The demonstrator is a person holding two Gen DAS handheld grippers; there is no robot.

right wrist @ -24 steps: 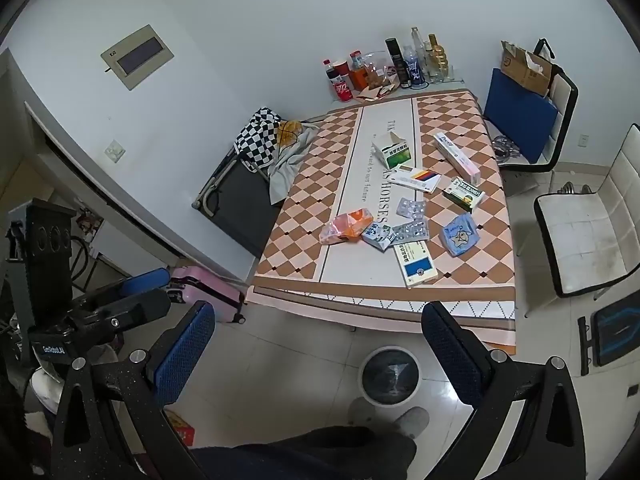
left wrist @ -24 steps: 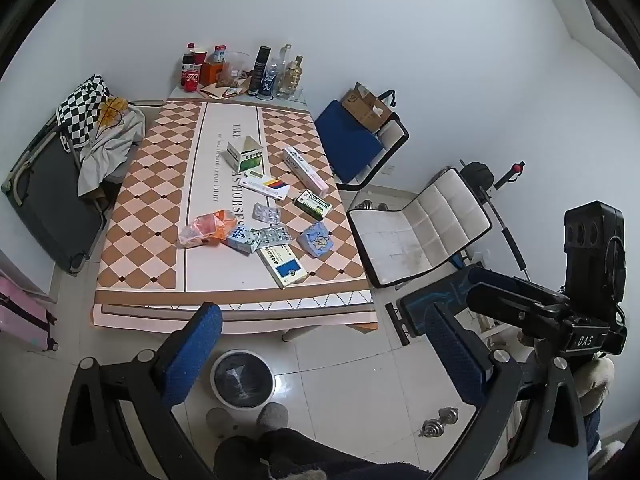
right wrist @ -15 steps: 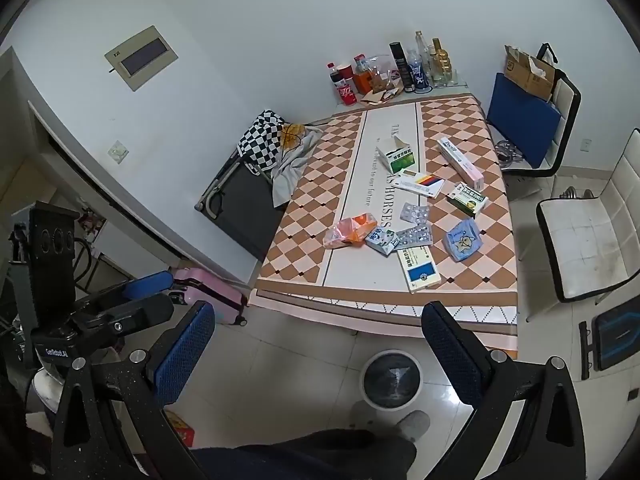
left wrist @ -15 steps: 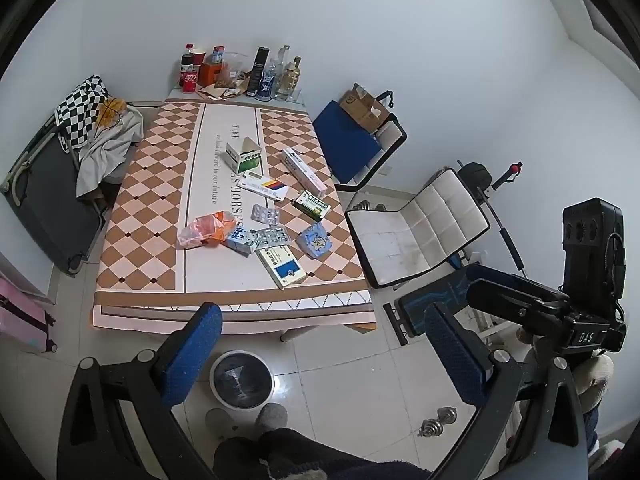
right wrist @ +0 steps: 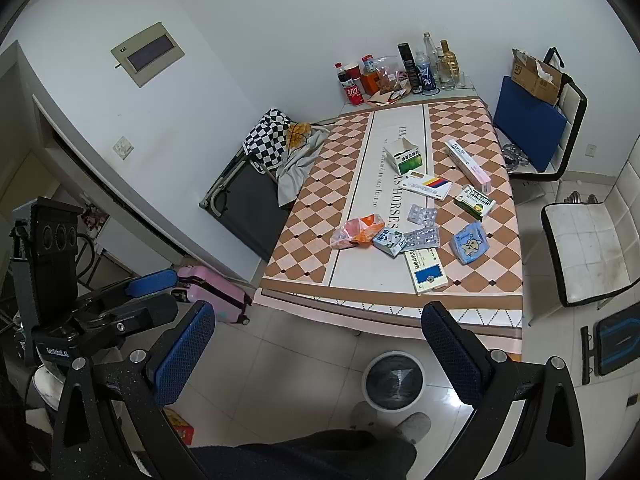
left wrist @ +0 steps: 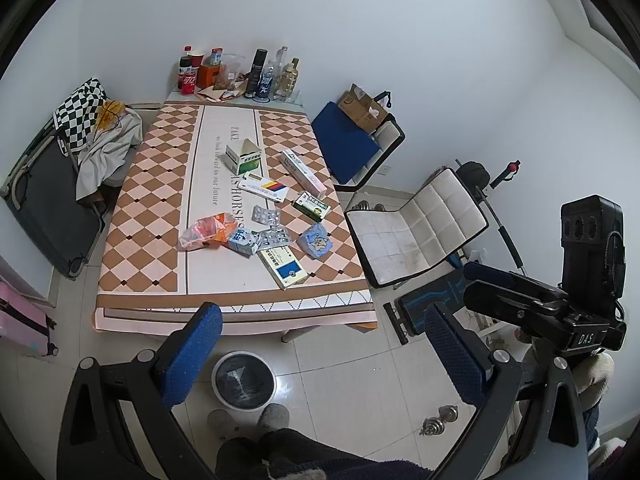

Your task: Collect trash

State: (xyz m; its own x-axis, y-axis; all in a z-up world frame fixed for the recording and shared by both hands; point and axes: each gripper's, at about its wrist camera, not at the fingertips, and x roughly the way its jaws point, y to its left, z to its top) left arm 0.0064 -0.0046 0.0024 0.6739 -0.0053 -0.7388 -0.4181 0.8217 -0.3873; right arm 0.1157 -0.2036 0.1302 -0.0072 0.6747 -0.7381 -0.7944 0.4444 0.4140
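Both the left gripper (left wrist: 320, 344) and the right gripper (right wrist: 316, 340) hang with jaws spread wide, empty, short of the table (left wrist: 140, 248) — its litter of medicine boxes (left wrist: 284, 267), blister packs (left wrist: 266, 215) and what looks like a crumpled orange bag (left wrist: 208, 230) lies mid-cloth — above the round bin (left wrist: 243, 380) on the floor.

Both wrist cams high, shared table (left wrist: 144, 216)

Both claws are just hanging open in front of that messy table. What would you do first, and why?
Probably bring the right gripper forward and down to the white-and-blue medicine box. It lies nearest the table's front edge, and both grippers are open, empty and short of the table. The left gripper holds nothing either. The round bin stands on the floor just below.
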